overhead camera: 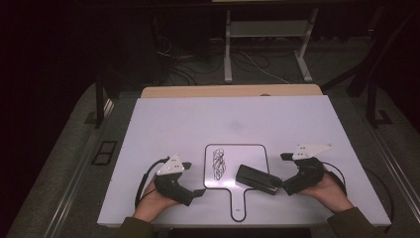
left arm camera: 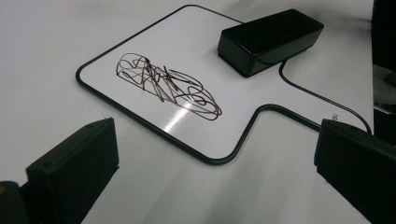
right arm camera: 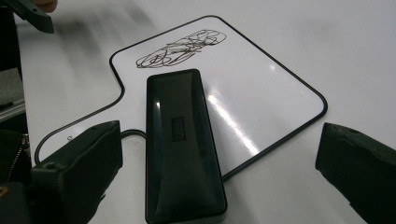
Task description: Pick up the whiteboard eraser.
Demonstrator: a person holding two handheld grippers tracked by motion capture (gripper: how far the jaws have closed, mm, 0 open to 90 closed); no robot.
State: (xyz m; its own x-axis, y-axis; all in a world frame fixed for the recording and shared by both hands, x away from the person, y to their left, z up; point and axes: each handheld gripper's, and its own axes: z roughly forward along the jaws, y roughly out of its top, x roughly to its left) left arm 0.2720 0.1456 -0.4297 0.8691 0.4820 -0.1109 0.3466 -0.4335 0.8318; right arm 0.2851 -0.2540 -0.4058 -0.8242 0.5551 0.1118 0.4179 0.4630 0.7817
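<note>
The black eraser point(right arm camera: 182, 144) lies lower centre in your right gripper view, on the small whiteboard point(right arm camera: 261, 93), between your right gripper's point(right arm camera: 219, 172) spread jaws, untouched. Your left gripper point(left arm camera: 217, 172), jaws apart, holds nothing.

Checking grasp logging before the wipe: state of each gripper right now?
Left gripper: open, holding nothing, beside the paddle whiteboard.
Right gripper: open, jaws either side of the black eraser, not closed on it.
</note>
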